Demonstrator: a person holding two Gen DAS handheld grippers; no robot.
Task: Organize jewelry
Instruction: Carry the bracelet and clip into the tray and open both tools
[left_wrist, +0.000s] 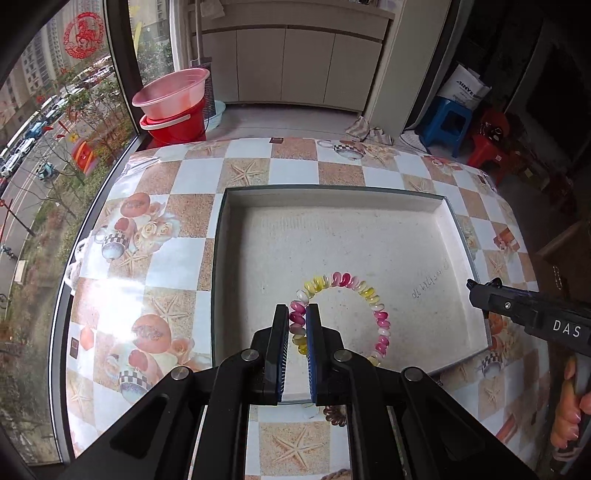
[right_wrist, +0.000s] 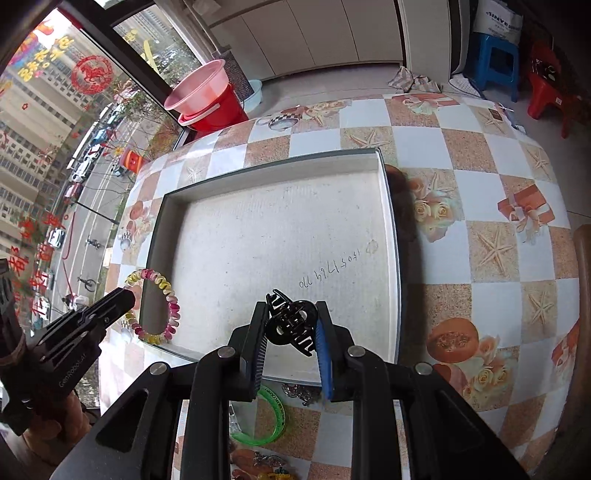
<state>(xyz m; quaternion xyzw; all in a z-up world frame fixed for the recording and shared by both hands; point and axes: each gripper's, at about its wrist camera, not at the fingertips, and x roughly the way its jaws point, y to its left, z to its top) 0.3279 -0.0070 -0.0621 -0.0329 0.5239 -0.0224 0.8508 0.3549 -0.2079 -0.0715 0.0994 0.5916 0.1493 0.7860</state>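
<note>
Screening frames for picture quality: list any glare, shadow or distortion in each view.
Left wrist: window glare whitens the glossy checkered tablecloth; fisheye bends the shallow white cardboard tray. Right wrist: soft shadow along that tray's right wall; corners vignetted black.

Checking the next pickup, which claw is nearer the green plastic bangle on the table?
Right. The right claw, holding a black hair clip, hovers just beyond the green plastic bangle; the left claw is farther left.

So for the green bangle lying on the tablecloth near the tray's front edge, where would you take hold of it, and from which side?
Probably from above, pinching one stretch of the band. The green bangle lies flat on the tablecloth, just outside the tray, so one finger can drop inside its open ring and one outside. Its right arc looks freest; the right gripper, shut on the black hair claw, hides part of it.
</note>
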